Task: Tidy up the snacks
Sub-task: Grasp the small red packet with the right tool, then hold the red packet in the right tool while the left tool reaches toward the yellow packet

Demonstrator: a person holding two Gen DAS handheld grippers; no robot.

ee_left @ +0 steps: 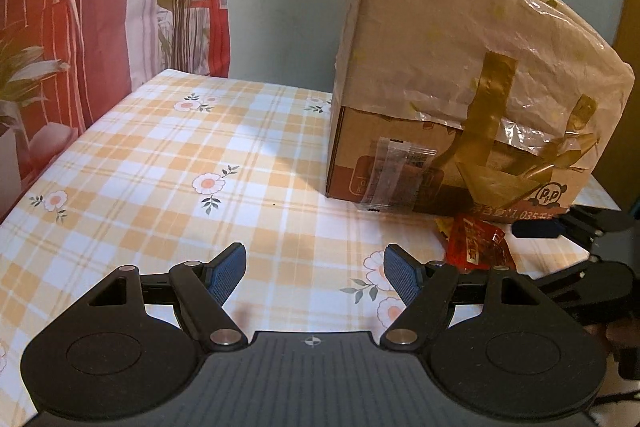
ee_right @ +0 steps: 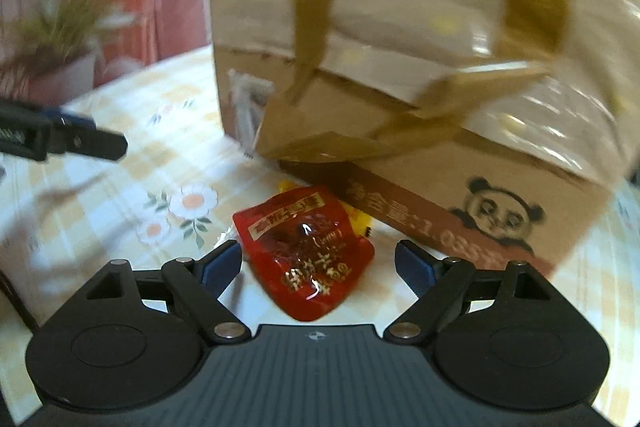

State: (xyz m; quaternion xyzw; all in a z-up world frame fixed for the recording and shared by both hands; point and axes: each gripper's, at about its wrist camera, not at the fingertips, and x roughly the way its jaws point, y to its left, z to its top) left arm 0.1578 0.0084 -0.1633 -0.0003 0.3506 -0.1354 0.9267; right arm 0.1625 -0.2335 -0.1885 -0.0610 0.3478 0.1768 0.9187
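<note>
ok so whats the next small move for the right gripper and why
Probably ease the right gripper forward and down a little, then close on the red snack packet. Its jaws stand open with the packet lying flat on the tablecloth between the fingers, not yet pinched. The cardboard box sits close behind, so a short advance seems safest. The left gripper is open and empty.

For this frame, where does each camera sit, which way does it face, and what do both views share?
Left wrist: on the left hand-held gripper, looking down across the table at the box; its open fingers show.
Right wrist: on the right hand-held gripper, facing the red packet between open fingers, untouched.
Shared: box, red packet, clear packet, yellow packet; each sees the other gripper.
</note>
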